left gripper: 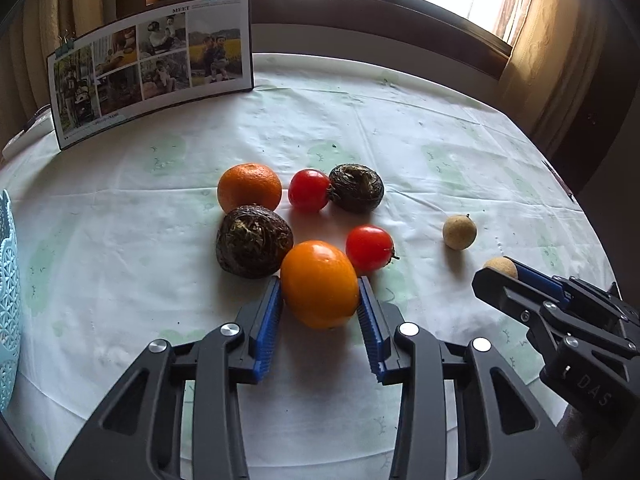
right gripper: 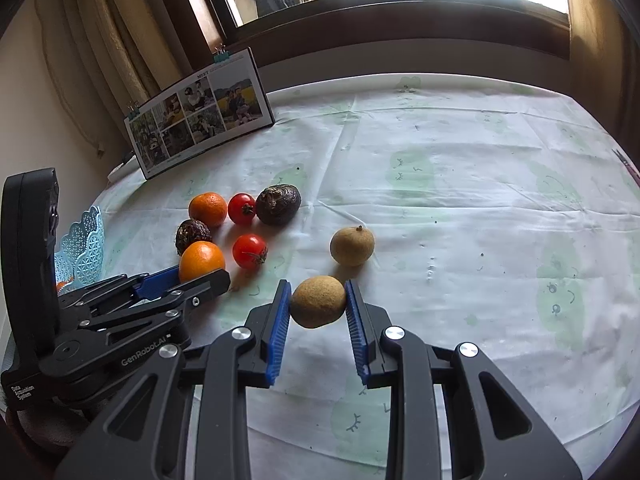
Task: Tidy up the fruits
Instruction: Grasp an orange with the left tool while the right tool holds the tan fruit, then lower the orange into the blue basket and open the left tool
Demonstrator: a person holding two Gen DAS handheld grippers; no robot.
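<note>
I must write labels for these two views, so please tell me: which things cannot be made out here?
- Light blue lattice plastic basket: cut by the left edge in the left wrist view; in the right wrist view the left gripper hides its lower part, so its contents stay unclear.
- Small tan round fruit in the right gripper: mostly hidden by a finger, left wrist view.
- Clipped photo collage board: print too small to read.

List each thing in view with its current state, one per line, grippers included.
left gripper: shut on near orange
right gripper: shut on near longan
near orange: between the pads, on the cloth
near longan: between the pads
far longan: loose on the cloth
far orange: loose
two tomatoes: loose
two dark fruits: loose
blue basket: upright at table's left edge
photo card: propped upright
</note>
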